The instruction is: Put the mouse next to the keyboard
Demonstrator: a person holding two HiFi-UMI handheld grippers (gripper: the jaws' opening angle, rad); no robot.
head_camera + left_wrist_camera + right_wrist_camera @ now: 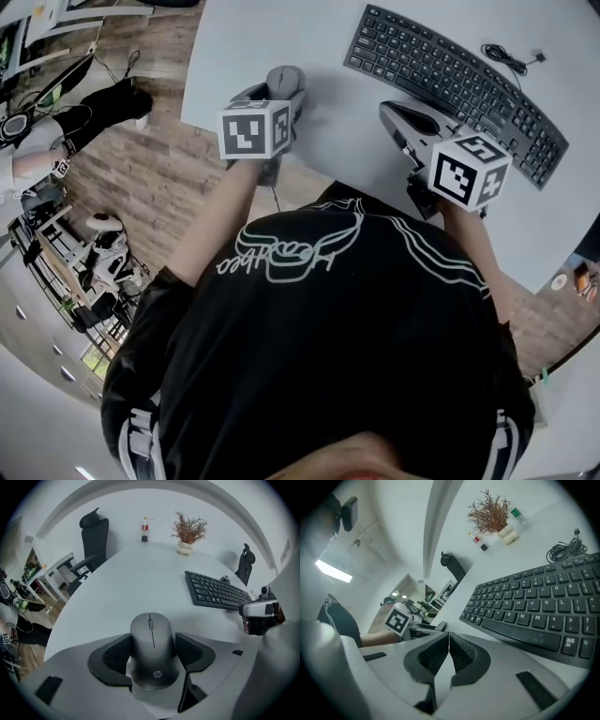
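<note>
Flagging key geometry: the grey rounded wireless mouse (153, 651) is seen flat on the white tabletop (131, 583), lodged between the jaws of the left gripper (153, 641). Jaws are spread wide; the dark ribbed pads (115, 656) sit just beside both flanks of the mouse, and no clear squeeze can be made out. The mouse's long axis is lined up with the jaws, buttons pointing away from the person.

The black full-size keyboard (215, 592) lies to the right of the mouse and a bit further out, its long axis set diagonally across the tabletop. A strip of bare tabletop is left between the mouse and the keyboard's near left end: near, not touching.

The right gripper (449, 641) is pressed together on nothing and is parked just in front of the keyboard's front edge, so it is the nearer one to the keyboard; the left one is nearer the mouse.

Judgement: any further shift would have to be rightward, made by the left gripper after re-closing. Whether the present gap already counts as "next to" is a call that cannot be settled here.
</note>
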